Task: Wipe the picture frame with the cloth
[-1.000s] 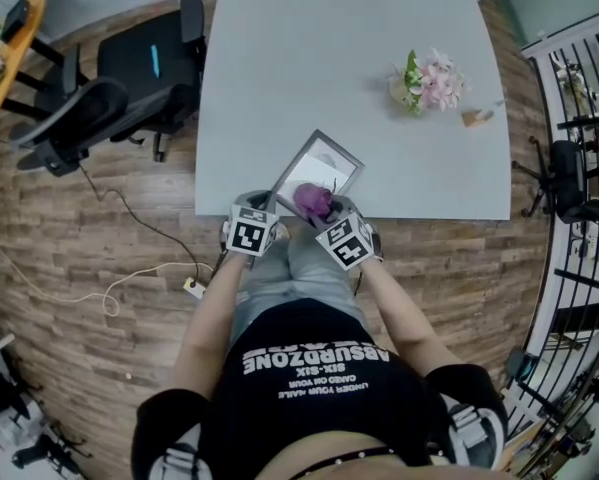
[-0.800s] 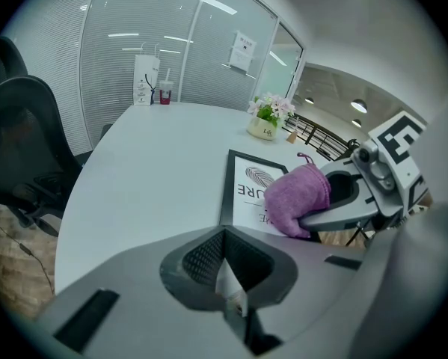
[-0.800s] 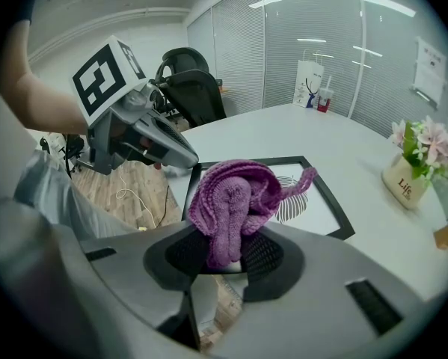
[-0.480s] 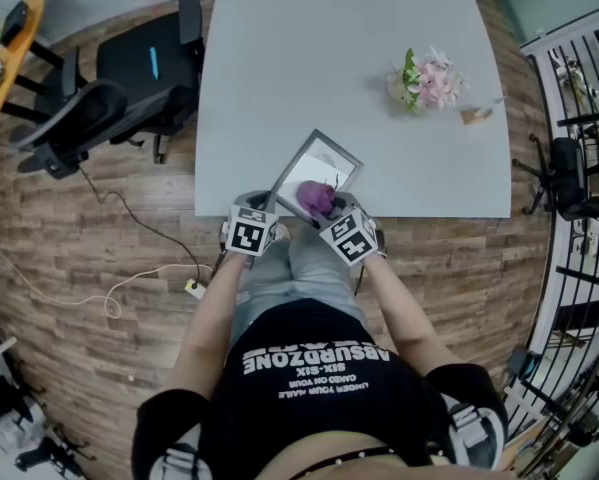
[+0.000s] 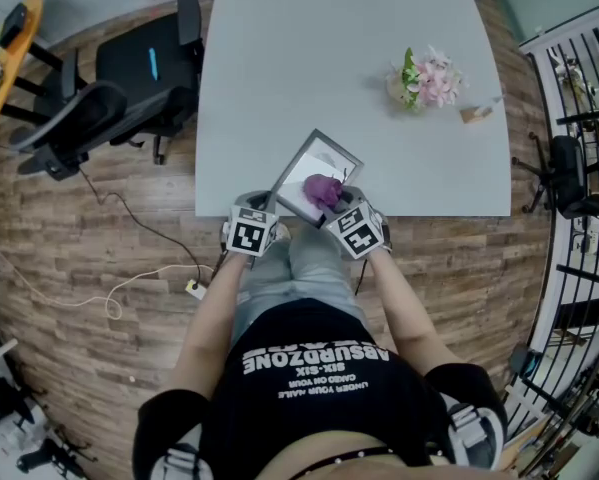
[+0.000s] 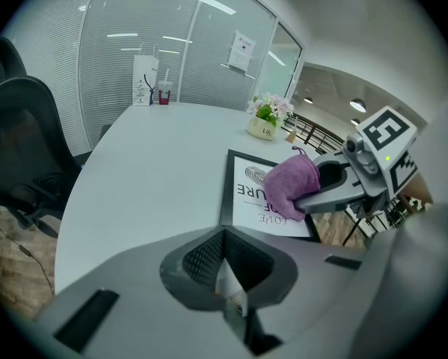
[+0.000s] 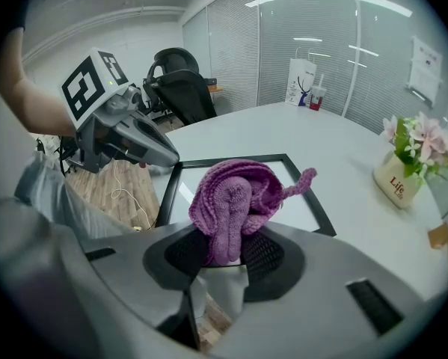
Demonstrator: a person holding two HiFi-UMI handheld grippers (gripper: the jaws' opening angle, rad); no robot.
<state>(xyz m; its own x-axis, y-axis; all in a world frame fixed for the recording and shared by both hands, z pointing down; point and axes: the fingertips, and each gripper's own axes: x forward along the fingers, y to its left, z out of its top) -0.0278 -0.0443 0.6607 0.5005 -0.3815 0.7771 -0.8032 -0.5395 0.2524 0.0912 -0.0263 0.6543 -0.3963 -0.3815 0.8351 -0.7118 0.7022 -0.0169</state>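
Observation:
A black-edged picture frame (image 5: 319,164) with a white print lies flat near the table's front edge, also seen in the left gripper view (image 6: 250,193) and the right gripper view (image 7: 298,200). My right gripper (image 5: 335,201) is shut on a bunched purple cloth (image 5: 324,189), which rests on the frame's near right part (image 7: 235,197). From the left gripper view the cloth (image 6: 289,185) covers part of the print. My left gripper (image 5: 267,208) is shut with nothing between its jaws, its tips against the frame's near left corner.
The grey table (image 5: 339,58) carries a small pot of pink flowers (image 5: 426,80) and a little tan object (image 5: 476,117) at the far right. Black office chairs (image 5: 119,83) stand left of the table. A cable (image 5: 129,278) lies on the wood floor.
My right gripper has slid the cloth a little rightward and farther across the frame. The left gripper and the frame have stayed put.

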